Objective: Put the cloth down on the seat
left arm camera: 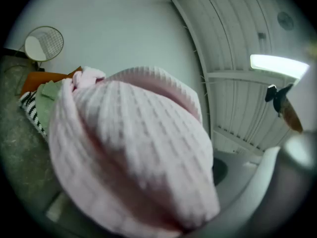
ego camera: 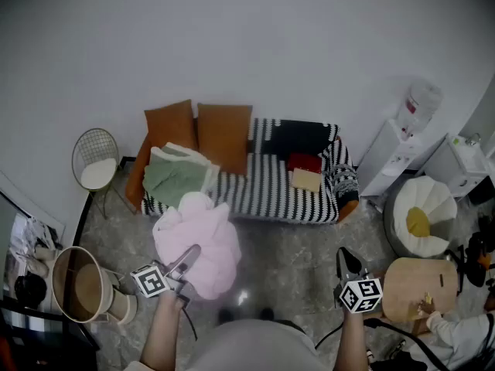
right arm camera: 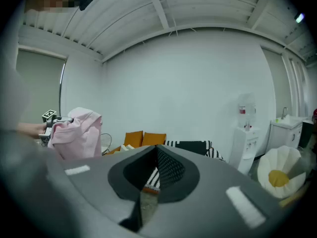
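Observation:
A bunched pink knitted cloth hangs in the air over the floor, just in front of the striped sofa. My left gripper is shut on its lower edge. In the left gripper view the cloth fills the picture and hides the jaws. My right gripper is held over the floor to the right, shut with nothing in it; its tips meet. From the right gripper view the cloth shows at the left, with the sofa beyond.
On the sofa lie two orange cushions, a folded green cloth, a black throw and a red cushion. A wire chair stands at the left, a round basket lower left. A water dispenser, white beanbag and wooden stool stand at the right.

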Demonstrator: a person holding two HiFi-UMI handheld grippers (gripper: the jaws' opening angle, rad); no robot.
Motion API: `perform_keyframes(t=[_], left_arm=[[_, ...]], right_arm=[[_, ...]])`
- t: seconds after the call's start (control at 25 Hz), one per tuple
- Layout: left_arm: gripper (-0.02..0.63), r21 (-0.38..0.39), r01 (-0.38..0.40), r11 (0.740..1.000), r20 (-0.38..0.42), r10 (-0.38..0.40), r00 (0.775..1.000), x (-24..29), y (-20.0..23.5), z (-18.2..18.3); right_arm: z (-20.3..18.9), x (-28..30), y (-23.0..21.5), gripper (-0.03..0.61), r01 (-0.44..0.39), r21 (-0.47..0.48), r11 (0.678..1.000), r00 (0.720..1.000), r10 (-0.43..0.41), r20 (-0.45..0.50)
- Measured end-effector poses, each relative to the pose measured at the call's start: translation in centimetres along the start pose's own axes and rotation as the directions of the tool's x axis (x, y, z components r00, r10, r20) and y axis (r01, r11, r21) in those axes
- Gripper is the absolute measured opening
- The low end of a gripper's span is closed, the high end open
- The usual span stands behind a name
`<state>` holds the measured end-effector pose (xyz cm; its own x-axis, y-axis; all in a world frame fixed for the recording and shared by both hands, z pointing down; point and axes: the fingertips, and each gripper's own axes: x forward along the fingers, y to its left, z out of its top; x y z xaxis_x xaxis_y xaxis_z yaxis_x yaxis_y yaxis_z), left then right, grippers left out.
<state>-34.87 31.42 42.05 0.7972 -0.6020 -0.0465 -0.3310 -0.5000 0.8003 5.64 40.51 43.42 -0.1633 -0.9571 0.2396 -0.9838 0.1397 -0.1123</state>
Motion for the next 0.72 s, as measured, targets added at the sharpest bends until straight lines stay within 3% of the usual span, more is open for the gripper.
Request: perform_keyframes(t=[0.16,0.72], left_arm=[[0.255,0.040,0.008,0.999,-0.006,-0.008,1.000,0.2,-0.2,-0.1],[0.255,0.036,-0.006,0.999,-0.003,0.007,1.000,0.0,-0.6,-1.2]], right_arm=[[-0.1,-0.2,-0.3,0.005,-0.004,-0.003,1.000,1.000,0.004,0.000],[-0.1,-0.2,-1.3,0.005,-0.001,0.039,0.999,1.000,0.001,0.002]])
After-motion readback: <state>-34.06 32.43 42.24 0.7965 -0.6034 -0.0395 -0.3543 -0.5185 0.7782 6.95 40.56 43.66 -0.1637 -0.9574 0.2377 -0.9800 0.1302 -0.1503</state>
